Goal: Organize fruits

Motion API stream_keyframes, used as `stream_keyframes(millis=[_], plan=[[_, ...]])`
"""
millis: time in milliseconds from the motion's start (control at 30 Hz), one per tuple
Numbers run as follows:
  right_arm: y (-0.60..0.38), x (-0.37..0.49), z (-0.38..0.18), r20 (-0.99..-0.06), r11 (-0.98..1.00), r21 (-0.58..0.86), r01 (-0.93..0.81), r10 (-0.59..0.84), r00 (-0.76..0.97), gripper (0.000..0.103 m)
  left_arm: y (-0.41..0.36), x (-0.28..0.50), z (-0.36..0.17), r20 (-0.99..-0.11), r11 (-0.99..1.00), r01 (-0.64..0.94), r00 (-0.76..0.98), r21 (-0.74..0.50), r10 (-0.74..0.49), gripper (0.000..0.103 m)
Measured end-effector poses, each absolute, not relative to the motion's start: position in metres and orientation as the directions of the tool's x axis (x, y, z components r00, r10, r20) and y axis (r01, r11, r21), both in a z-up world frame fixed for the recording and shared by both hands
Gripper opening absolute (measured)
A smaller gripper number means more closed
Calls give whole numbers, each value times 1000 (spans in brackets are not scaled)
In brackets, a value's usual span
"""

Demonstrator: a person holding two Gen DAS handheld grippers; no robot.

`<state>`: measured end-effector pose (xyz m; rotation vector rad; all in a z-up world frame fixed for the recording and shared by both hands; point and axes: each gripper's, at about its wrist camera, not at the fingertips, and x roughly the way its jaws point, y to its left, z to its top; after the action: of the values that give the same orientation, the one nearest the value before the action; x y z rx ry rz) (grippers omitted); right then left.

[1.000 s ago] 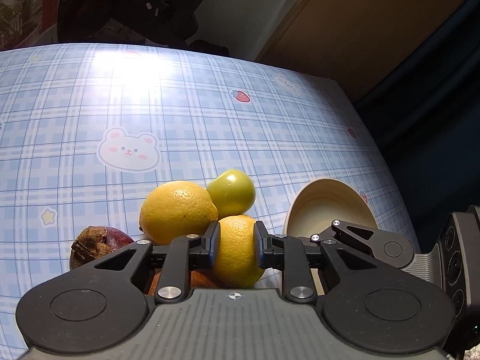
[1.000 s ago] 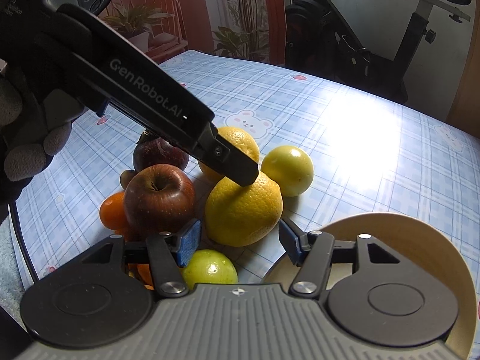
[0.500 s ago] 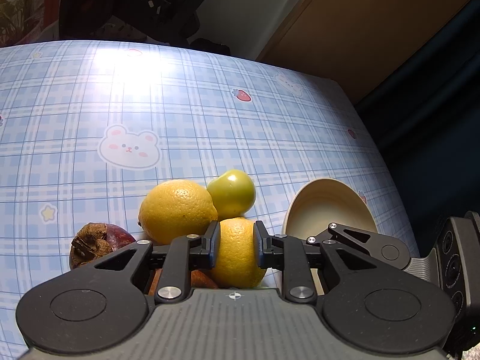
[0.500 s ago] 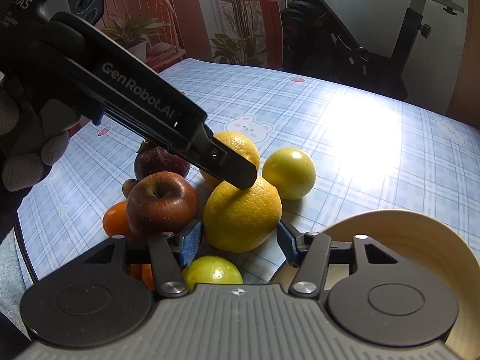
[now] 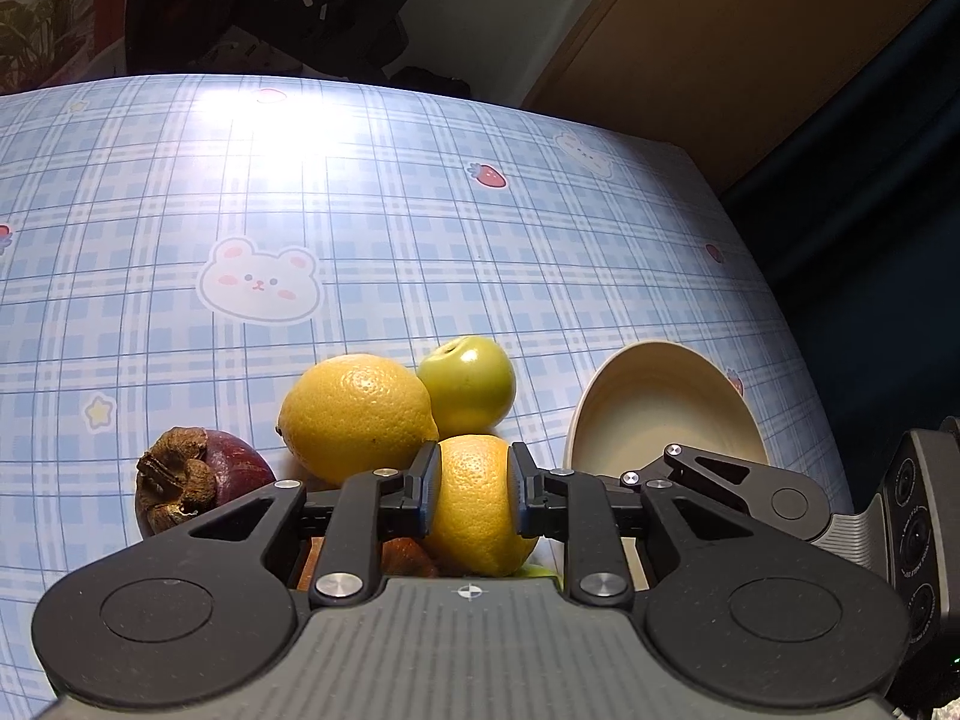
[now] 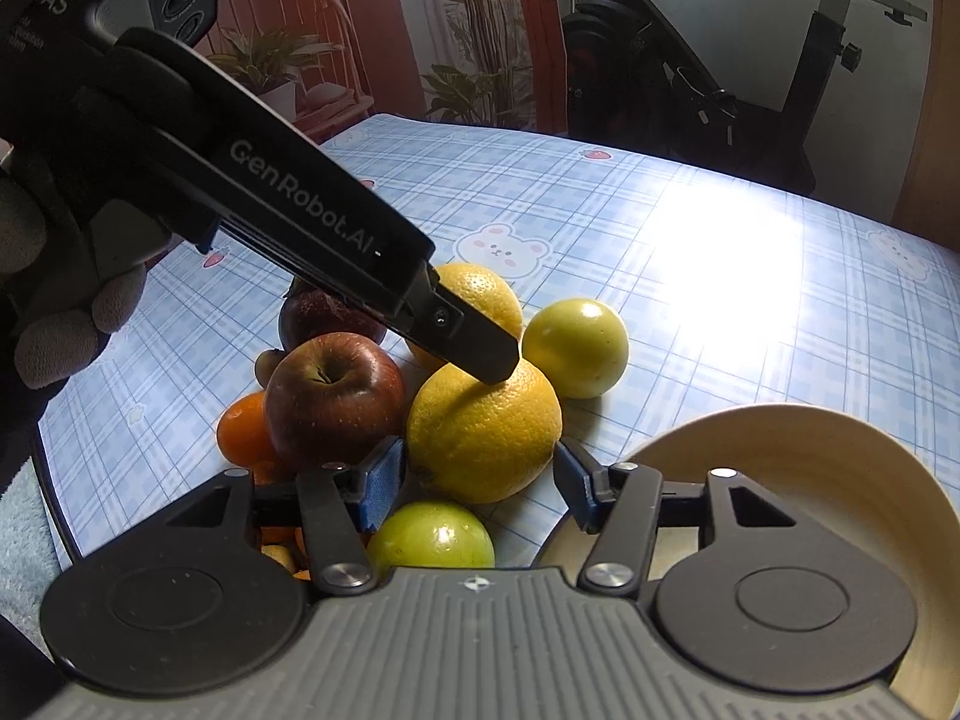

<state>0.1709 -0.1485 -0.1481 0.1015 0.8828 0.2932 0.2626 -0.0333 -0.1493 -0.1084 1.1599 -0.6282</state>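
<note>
A pile of fruit lies on the blue checked tablecloth. My left gripper [image 5: 469, 489] is shut on a yellow orange [image 5: 474, 510], which also shows in the right wrist view [image 6: 483, 438] with the left gripper's finger [image 6: 474, 339] on top of it. My right gripper [image 6: 477, 483] is open, its blue pads on either side of that same orange, apart from it. A second yellow orange [image 5: 357, 417], a green apple [image 5: 468, 384], a mangosteen [image 5: 198, 480], a red apple [image 6: 333, 399], a small orange [image 6: 243, 435] and another green apple [image 6: 432, 534] lie around.
A cream bowl [image 5: 660, 408] stands right of the fruit, and it also shows low right in the right wrist view [image 6: 840, 480]. The table's far and right edges drop to a dark floor. An exercise bike and plants stand beyond the table.
My right gripper has moved forward, so its open pads now flank the orange. My left gripper has stayed shut on the orange.
</note>
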Motion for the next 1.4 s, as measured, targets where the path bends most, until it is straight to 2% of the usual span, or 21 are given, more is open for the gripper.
stream_keyframes(millis=[200, 367, 800, 1400], plan=[[-151, 174, -150, -740, 955, 235, -181, 296, 604, 59, -27, 266, -152, -811, 825, 364, 243, -432, -532, 25], [-142, 177, -149, -755, 964, 182, -192, 263, 600, 59, -27, 264, -152, -812, 824, 377, 246, -423, -529, 25], [-154, 157, -143, -686, 965, 213, -152, 258, 680, 58, -34, 260, -142, -791, 810, 389, 259, -439, -554, 25], [-203, 120, -131, -618, 968, 248, -30, 182, 765, 58, -101, 255, -130, -786, 770, 502, 251, -394, -565, 25]])
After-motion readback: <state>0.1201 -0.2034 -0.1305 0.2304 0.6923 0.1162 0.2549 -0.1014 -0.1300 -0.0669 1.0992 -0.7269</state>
